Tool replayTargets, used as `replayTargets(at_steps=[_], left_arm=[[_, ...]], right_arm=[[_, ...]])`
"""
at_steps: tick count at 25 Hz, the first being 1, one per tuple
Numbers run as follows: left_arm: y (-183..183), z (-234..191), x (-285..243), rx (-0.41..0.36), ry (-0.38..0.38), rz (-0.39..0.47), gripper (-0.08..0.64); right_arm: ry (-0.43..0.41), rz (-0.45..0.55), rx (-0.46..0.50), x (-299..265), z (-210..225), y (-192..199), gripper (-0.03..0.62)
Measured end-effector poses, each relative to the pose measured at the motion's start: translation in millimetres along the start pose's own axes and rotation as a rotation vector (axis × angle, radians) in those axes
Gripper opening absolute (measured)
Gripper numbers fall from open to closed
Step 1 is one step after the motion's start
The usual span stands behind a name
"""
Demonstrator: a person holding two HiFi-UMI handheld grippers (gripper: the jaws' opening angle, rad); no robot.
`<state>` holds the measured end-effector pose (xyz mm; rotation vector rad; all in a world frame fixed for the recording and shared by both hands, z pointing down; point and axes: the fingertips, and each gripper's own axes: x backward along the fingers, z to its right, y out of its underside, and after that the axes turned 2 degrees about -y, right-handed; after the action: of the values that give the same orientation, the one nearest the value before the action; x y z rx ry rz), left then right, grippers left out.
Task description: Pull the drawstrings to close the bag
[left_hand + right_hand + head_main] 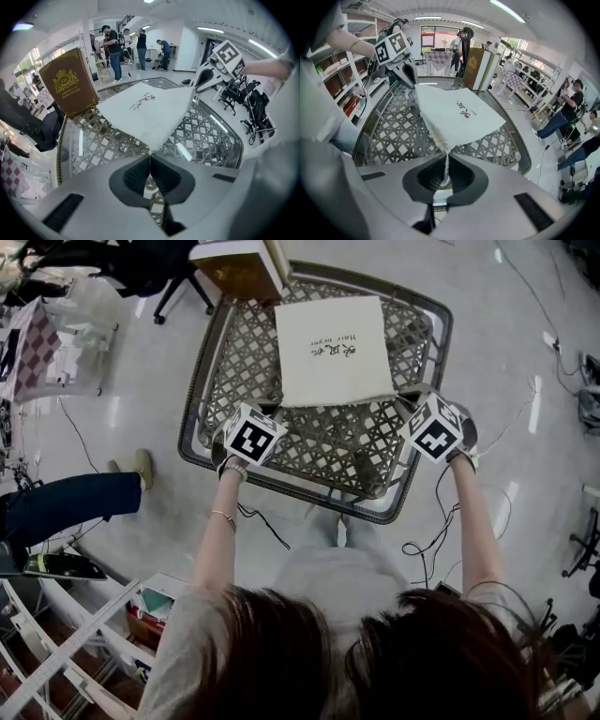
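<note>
A flat white cloth bag [333, 348] with dark print lies on the lattice table [190, 399], its near edge lifted. My left gripper [271, 412] is at the bag's near left corner and my right gripper [405, 399] at its near right corner. In the left gripper view the jaws [150, 157] are shut, with the bag's corner [151, 147] pinched at their tip. From the right gripper view a white drawstring [445, 164] runs from the bag [459, 115] down between the shut jaws [446, 161]. The bag hangs taut between both grippers.
A brown book-like box [242, 268] stands at the table's far left edge, close behind the bag. The table's metal rim [61, 145] rings the lattice top. Cables [427, 549] trail on the floor. People [114, 44] stand farther off, and shelves [56, 652] are at the near left.
</note>
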<state>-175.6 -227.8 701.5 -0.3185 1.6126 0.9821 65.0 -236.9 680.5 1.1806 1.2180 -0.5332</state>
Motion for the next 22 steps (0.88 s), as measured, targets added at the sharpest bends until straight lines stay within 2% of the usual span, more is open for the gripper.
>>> replayTargets(at_steps=[6, 22], left_arm=[[-14, -6, 18, 0.009, -0.018, 0.046, 0.026], [-56, -34, 69, 0.036, -0.105, 0.199, 0.025]], right_arm=[[0.054, 0.055, -0.007, 21, 13, -14, 0.023], [0.088, 0.194, -0.071, 63, 36, -48, 0.023]])
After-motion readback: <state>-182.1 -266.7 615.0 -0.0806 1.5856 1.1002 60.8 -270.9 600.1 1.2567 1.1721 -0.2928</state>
